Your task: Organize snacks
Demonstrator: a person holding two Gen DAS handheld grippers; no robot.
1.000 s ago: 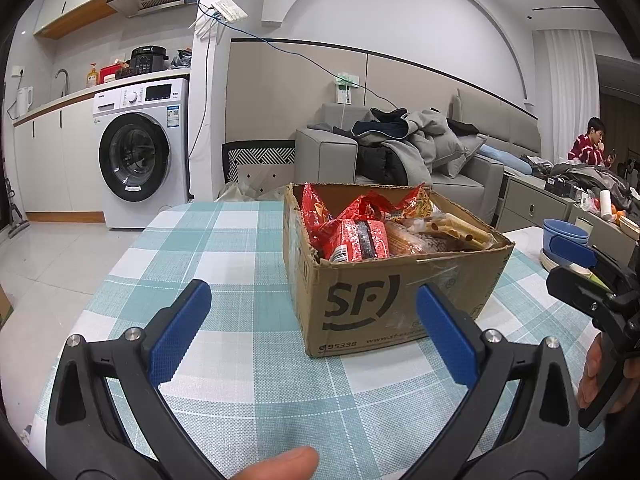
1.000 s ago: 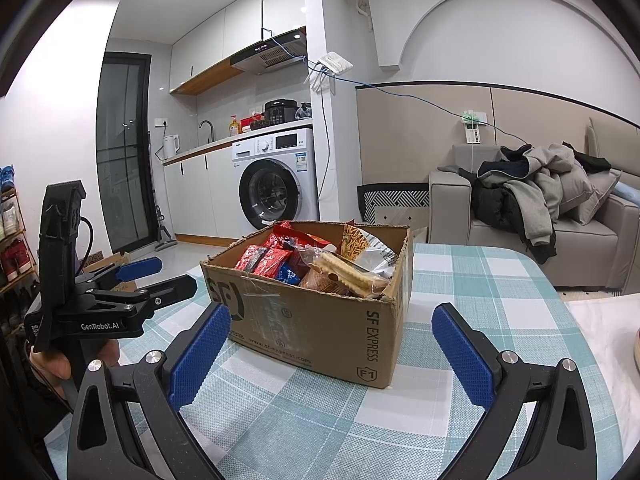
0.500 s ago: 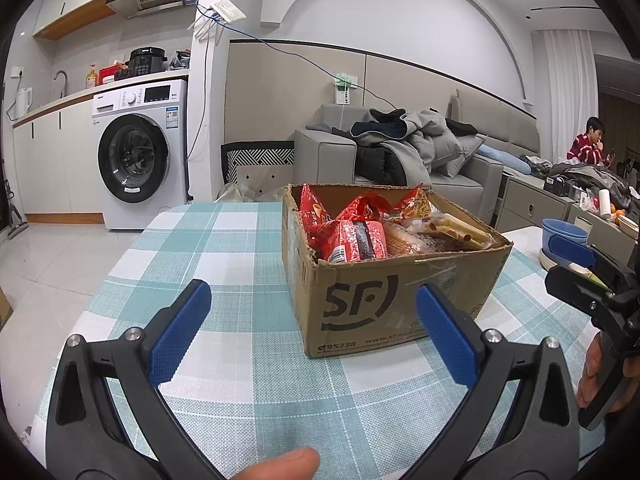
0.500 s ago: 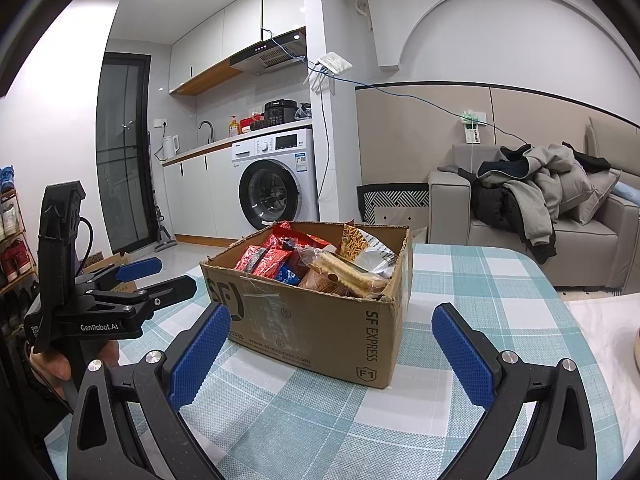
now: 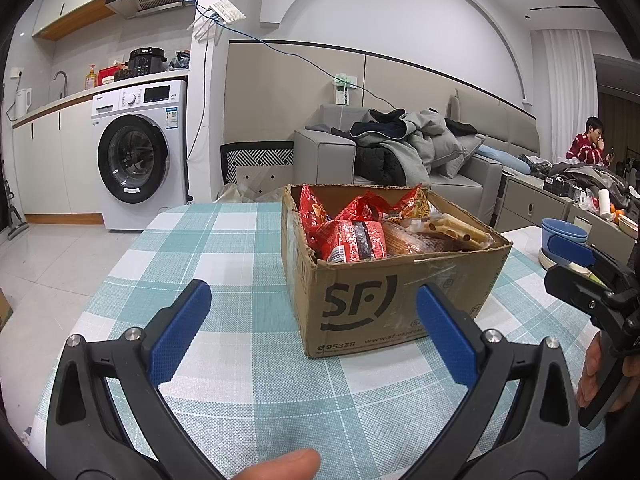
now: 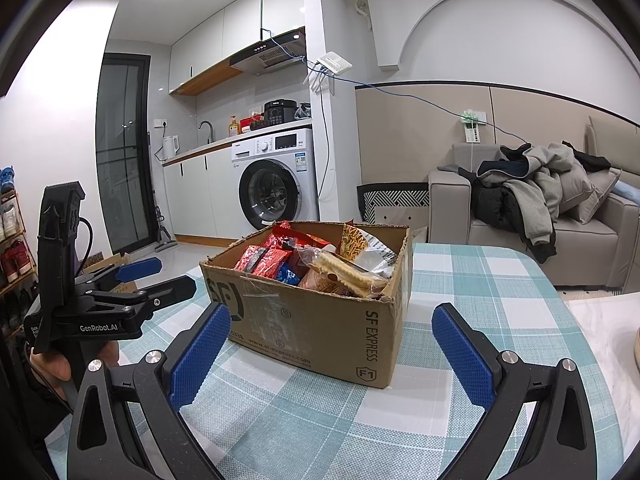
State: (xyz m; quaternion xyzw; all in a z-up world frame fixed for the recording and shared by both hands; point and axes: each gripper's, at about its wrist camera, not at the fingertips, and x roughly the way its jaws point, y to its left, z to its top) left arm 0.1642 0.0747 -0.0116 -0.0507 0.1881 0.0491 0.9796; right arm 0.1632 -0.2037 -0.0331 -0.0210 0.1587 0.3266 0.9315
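The table [image 5: 224, 364] under its teal-and-white checked cloth fills the lower half of both of my views, and I see no packet lying loose on the cloth. The cardboard box [image 5: 384, 296] stands right of centre in the left wrist view and at the middle of the right wrist view, open-topped and full. The snacks [image 6: 320, 264] are heaped inside it: red packets [image 5: 352, 236] toward the left side, a clear pack of wafer rolls [image 5: 452, 228] lying across the top at the right. That fits either a box waiting to be sorted or one just filled, so I will not call which. My left gripper [image 5: 312, 328] hangs low at the bottom of its frame, jaws spread wide and empty, short of the box. My right gripper [image 6: 332, 344] is equally wide and empty, its left finger [image 6: 200, 356] close to the box's near wall. If I go in, I judge it best to come down from above onto one topmost packet, pinching its crimped edge lightly so nothing crushes.
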